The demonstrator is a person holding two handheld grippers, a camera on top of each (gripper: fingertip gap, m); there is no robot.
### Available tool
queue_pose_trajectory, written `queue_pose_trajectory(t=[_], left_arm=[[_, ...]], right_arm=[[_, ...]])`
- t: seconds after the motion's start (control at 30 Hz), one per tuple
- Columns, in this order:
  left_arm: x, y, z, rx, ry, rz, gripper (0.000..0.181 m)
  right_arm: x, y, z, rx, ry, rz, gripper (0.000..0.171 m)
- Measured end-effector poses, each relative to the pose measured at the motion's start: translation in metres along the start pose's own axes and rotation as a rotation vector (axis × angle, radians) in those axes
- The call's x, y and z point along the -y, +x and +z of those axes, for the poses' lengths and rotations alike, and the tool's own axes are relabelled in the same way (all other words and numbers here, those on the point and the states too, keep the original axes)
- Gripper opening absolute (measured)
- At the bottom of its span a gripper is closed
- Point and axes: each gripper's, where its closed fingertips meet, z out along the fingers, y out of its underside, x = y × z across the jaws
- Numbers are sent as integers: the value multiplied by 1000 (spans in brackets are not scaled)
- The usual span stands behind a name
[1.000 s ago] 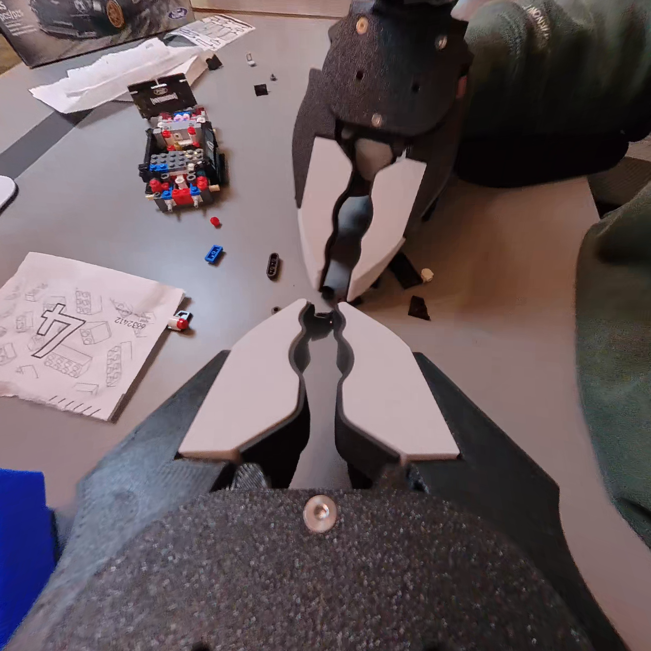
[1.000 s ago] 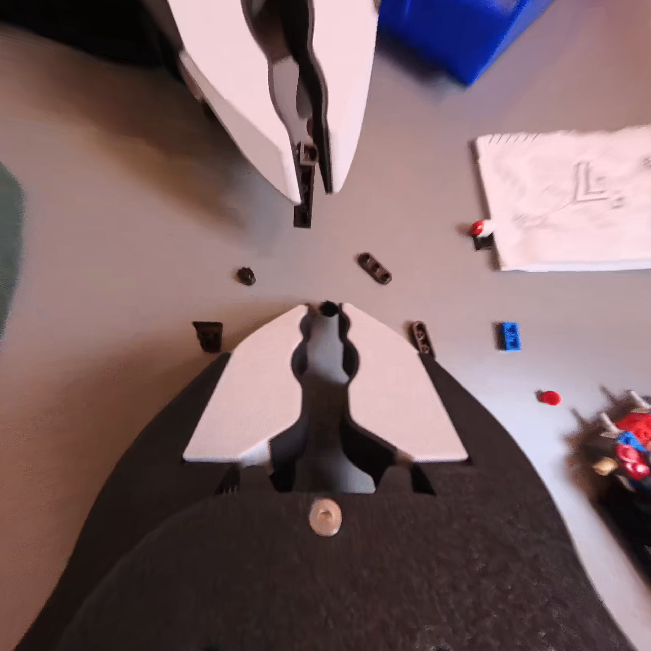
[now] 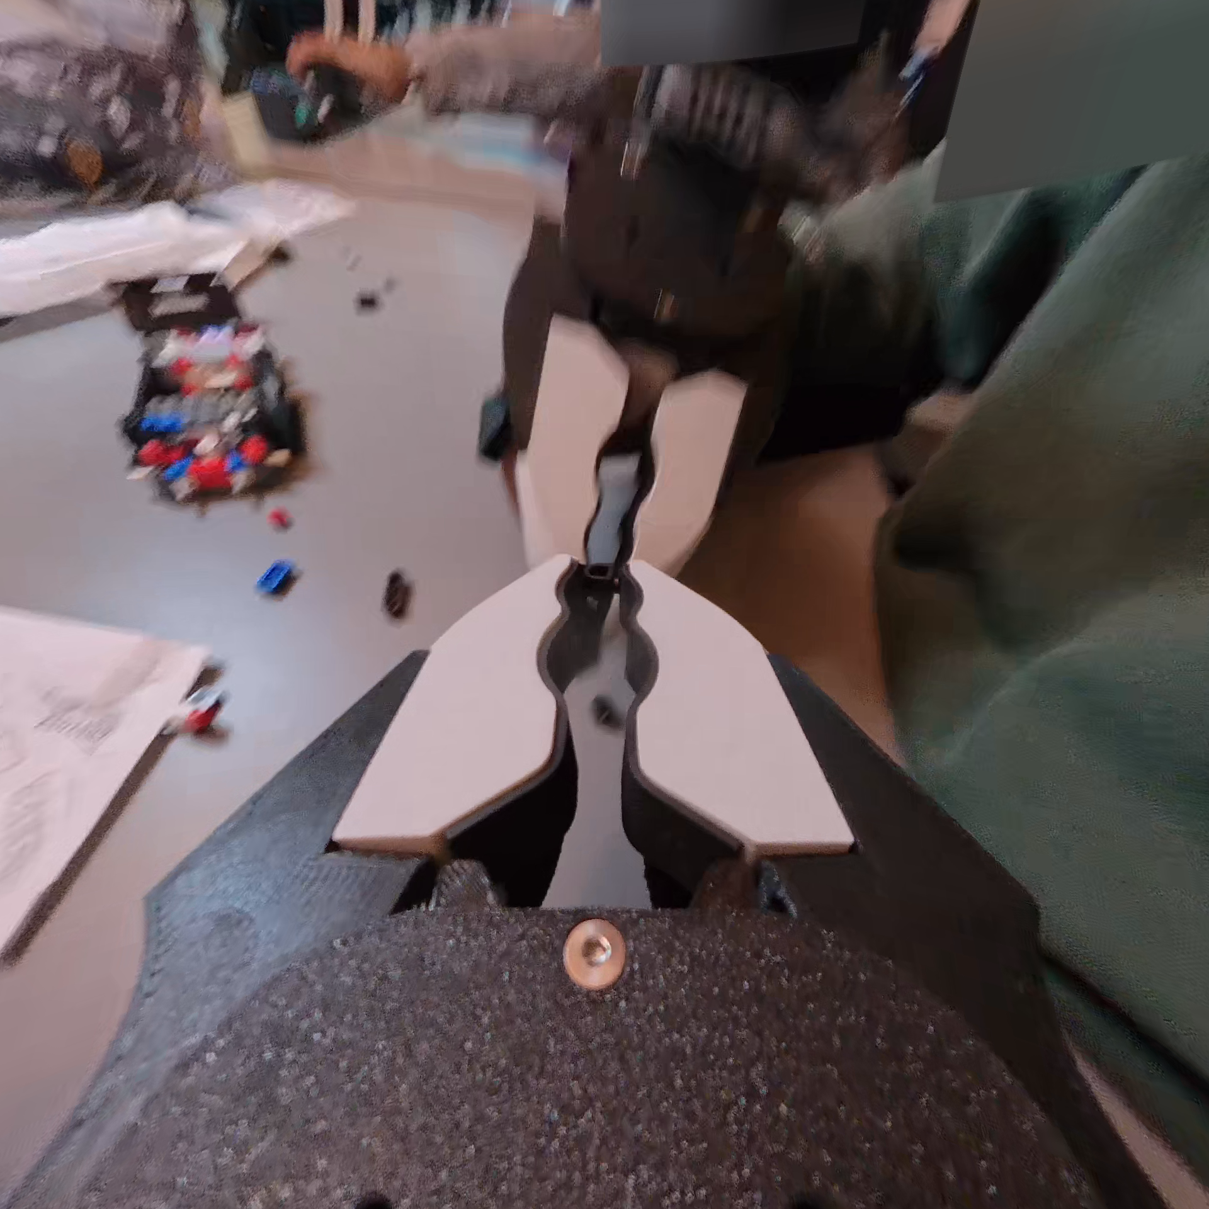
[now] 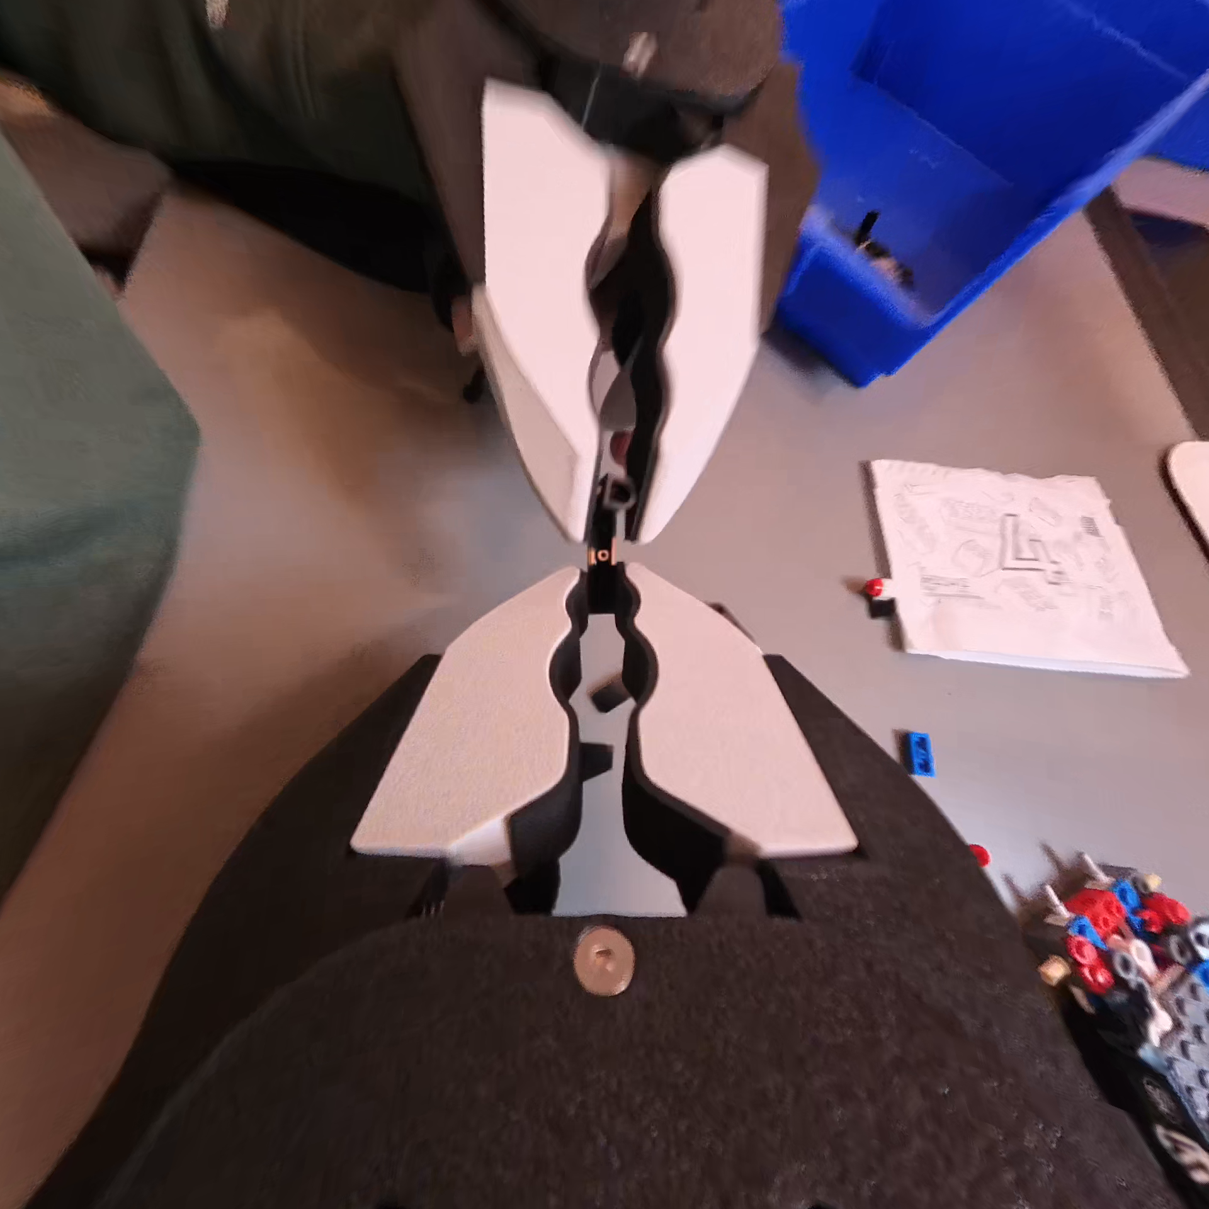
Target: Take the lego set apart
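Closed together since a second ago: left gripper and right gripper, tip to tip on one slim black lego piece, lifted off the surface.

Jaws of both: narrow, pinched on opposite ends of the piece; flat matte-white finger plates with wavy inner edges, on speckled black housings. Piece: thin, black, bar-shaped, small hollow square end facing the left wrist view. Lego set: partly stripped car chassis, studded, black with red, blue and grey bricks, resting on the smooth grey surface well left of the grippers. Loose near it: round red stud, blue plate, black oval link. Crinkled white paper bag lying flat; blue plastic bin beyond it.
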Motion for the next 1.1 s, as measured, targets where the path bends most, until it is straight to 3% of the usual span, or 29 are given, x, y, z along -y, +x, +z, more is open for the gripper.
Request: queue_pose_trajectory(t=[0.07, 0.2, 0.43, 0.53, 0.6, 0.73, 0.8, 0.87, 0.9, 1.0, 1.1], left_arm=[[19, 9, -2, -58, 88, -43, 11], [17, -13, -13, 47, 83, -57, 10], [-33, -52, -25, 277, -239, 48, 10], [-39, -84, -48, 532, -359, 146, 10], [-23, -110, -81, 782, -364, 200, 10], [-17, -142, -148, 1092, -348, 15, 10], [-35, -151, -164, 1118, -393, -113, 10], [-55, -152, -161, 1066, -413, -245, 31], [-58, -153, -160, 1062, -389, -293, 29], [-55, -153, -160, 1058, -378, -286, 54], [-56, -148, -152, 1005, -391, -269, 62]], right_arm=[[-8, -15, 15, 25, -62, -56, 7], [-7, -8, 14, 12, -43, -12, 8], [-24, 20, -2, -77, -94, -5, 8], [-37, 28, -3, -113, -148, -6, 8], [-44, 32, -3, -131, -174, -11, 8], [-46, 36, -2, -139, -177, 14, 8], [-45, 37, -1, -138, -166, 26, 8], [-43, 37, -2, -138, -152, 41, 8], [-42, 38, -2, -140, -142, 45, 8], [-38, 41, -4, -157, -118, 53, 8], [-33, 44, -6, -166, -79, 70, 8]])
